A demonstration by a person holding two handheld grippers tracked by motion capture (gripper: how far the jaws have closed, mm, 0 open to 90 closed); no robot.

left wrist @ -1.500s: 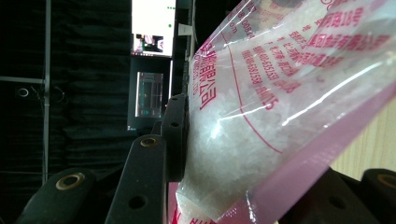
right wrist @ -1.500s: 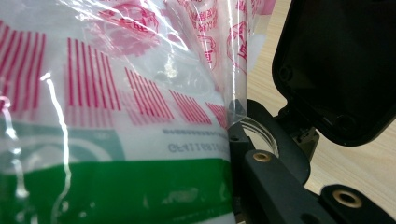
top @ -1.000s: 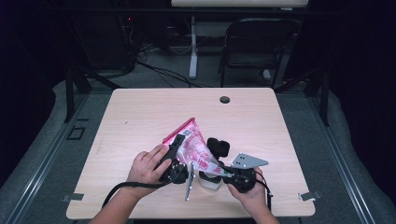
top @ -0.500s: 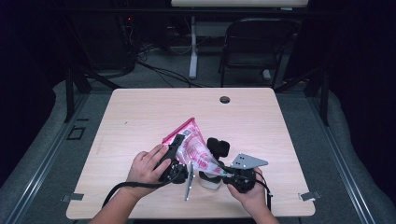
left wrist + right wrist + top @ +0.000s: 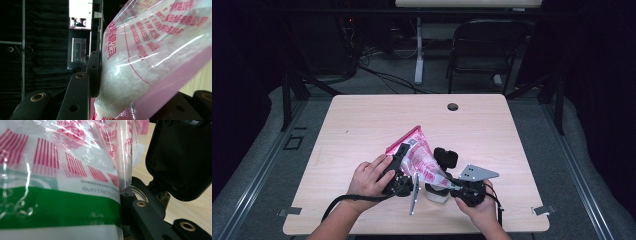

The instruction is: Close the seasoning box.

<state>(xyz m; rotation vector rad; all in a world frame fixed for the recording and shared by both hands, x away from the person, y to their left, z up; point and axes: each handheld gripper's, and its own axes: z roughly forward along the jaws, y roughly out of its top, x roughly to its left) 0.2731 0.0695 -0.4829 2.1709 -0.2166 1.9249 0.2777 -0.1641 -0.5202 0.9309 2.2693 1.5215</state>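
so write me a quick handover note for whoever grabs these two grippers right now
Left gripper: shut on the pink-printed bag, gripping its lower edge; the left gripper view shows white granules inside.
Right gripper: shut on the bag's other end, clear film pinched at its jaw.
Things: the bag is held tilted above the near middle of the table, over a small white container. A black object stands just behind the bag.
Done: bag lifted and held by both grippers.
Left: probably emptying the bag into the container; whether the bag is open yet cannot be told.
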